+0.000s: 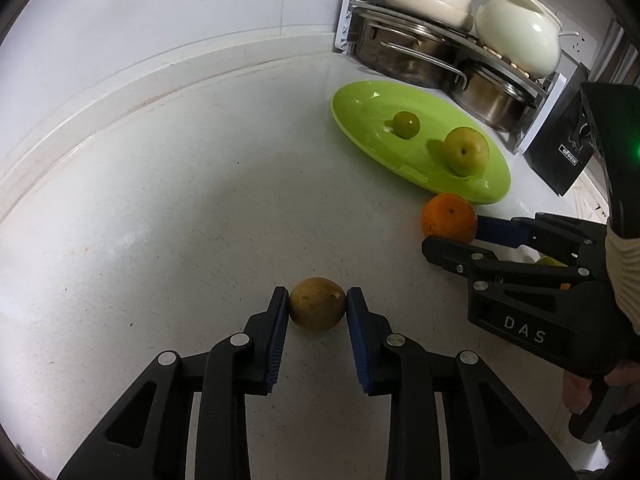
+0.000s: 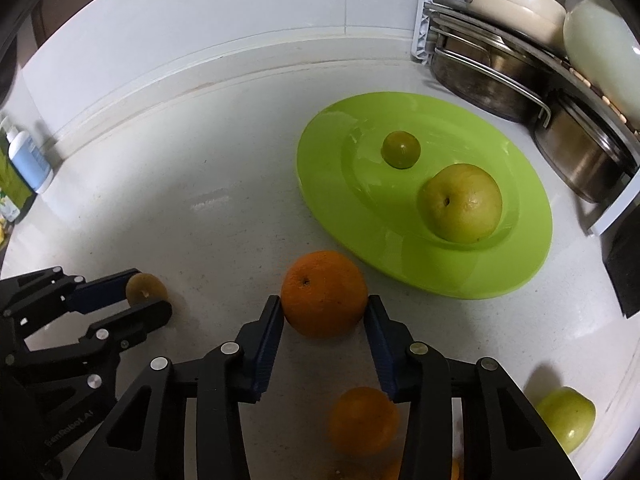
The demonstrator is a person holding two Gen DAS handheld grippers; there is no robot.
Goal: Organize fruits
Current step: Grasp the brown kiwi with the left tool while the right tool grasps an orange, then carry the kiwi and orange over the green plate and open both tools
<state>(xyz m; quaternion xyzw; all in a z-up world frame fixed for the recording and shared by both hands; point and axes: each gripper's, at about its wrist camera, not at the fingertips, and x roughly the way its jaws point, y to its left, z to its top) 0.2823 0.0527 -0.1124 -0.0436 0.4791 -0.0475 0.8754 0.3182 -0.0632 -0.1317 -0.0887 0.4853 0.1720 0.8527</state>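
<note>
Tongs (image 1: 317, 306) grip dull yellow-brown fruit (image 1: 317, 304); right tongs (image 2: 325, 306) clasp glossy orange (image 2: 324, 294).

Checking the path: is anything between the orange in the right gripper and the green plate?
Nothing visible. The orange sits between the right gripper fingers; only bare counter separates it from the near rim of the green plate.

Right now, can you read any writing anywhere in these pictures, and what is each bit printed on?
"DAS": white letters on the body of the right tongs, left wrist view.
"oppein": white label, seen upside down, on the black box beside the pot rack.
Pale embossed lettering on the body of the left tongs, right wrist view: too blurred to read.
Label on the blue and white bottle: too small to read.
</note>
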